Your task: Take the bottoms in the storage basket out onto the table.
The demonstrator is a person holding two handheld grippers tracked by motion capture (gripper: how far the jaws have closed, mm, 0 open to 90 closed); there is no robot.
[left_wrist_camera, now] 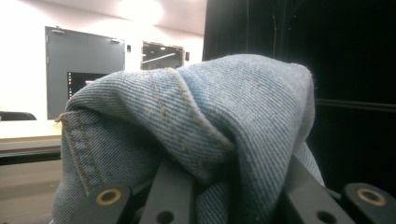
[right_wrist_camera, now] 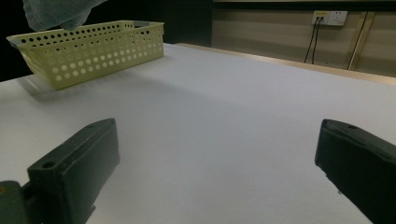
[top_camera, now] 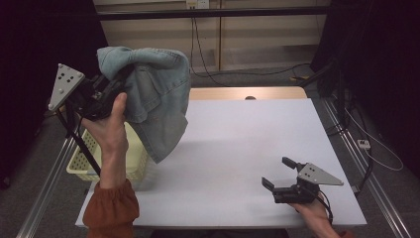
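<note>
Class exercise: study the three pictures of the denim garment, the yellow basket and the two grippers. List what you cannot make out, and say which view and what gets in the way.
- Inside of the yellow basket: high view, covered by the hanging denim garment and the forearm.
- Left gripper jaw tips: left gripper view, buried in denim folds.
- Type of garment: bunched up; cropped at the top edge in the right gripper view.
- Right gripper body: right gripper view, cut off at the bottom edge.

Denim garment [top_camera: 156, 94], perforated plastic basket [right_wrist_camera: 93, 51]
</note>
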